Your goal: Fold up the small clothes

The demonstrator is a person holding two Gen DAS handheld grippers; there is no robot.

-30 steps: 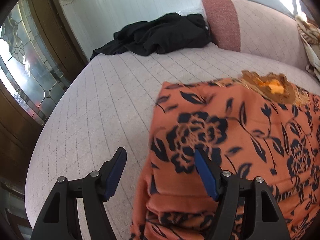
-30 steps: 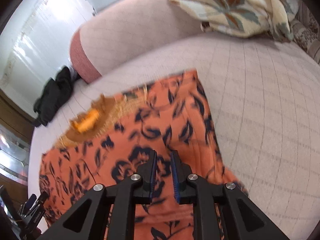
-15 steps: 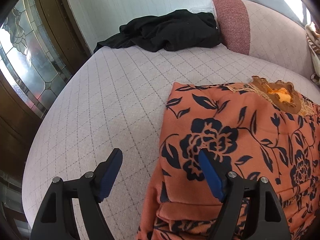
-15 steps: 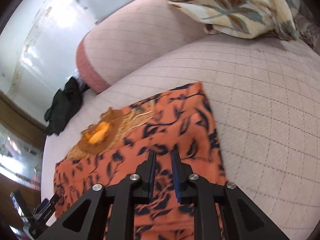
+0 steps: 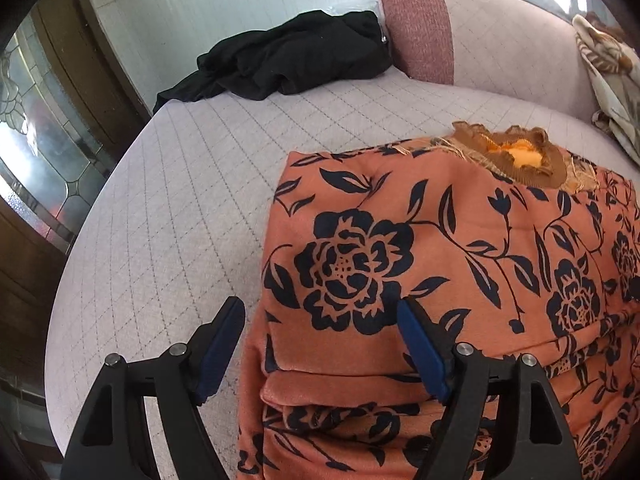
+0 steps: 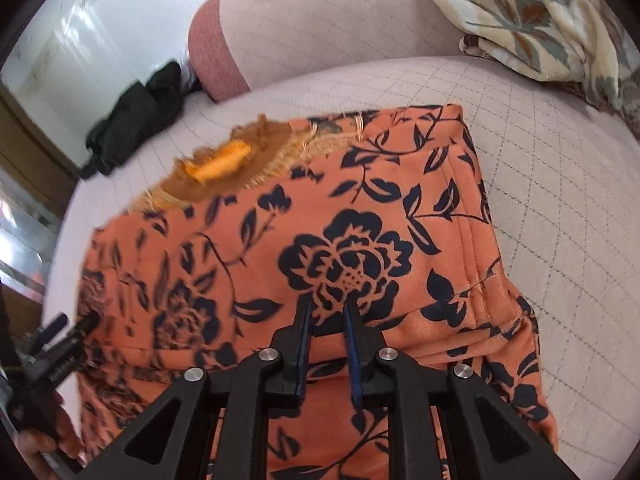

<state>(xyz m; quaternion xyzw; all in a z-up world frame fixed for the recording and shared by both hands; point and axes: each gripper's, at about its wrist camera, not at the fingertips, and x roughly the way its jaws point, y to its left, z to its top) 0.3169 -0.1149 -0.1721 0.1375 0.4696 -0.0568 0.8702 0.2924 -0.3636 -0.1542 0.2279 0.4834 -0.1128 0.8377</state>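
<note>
Orange dress (image 5: 460,248) with a dark floral print lies folded in layers on the pale quilted sofa seat (image 5: 192,200). Its frilled brown-and-yellow neckline (image 5: 516,156) points toward the sofa back. A folded edge runs across the near part, with more layers of the same cloth below it.

Left gripper (image 5: 320,320): jaws spread wide, released, holding nothing. Its left blue pad (image 5: 220,344) hangs over bare seat just beside the dress edge; the right pad (image 5: 420,348) sits over the printed cloth. Cannot tell whether either pad touches the surface.

Right gripper (image 6: 327,316): jaws nearly together, with a narrow gap between the blue pads. It sits over the middle of the dress (image 6: 340,240), at a large flower. Cloth shows through the gap; cannot tell whether the pads pinch it. From the right wrist view, the left gripper (image 6: 60,344) shows at the far left edge of the dress.

Black garment (image 5: 292,56) lies crumpled at the far end of the seat, well apart from the dress, near the red-trimmed cushion (image 5: 416,28). Leaf-print blanket (image 6: 532,20) is draped on the sofa back.
</note>
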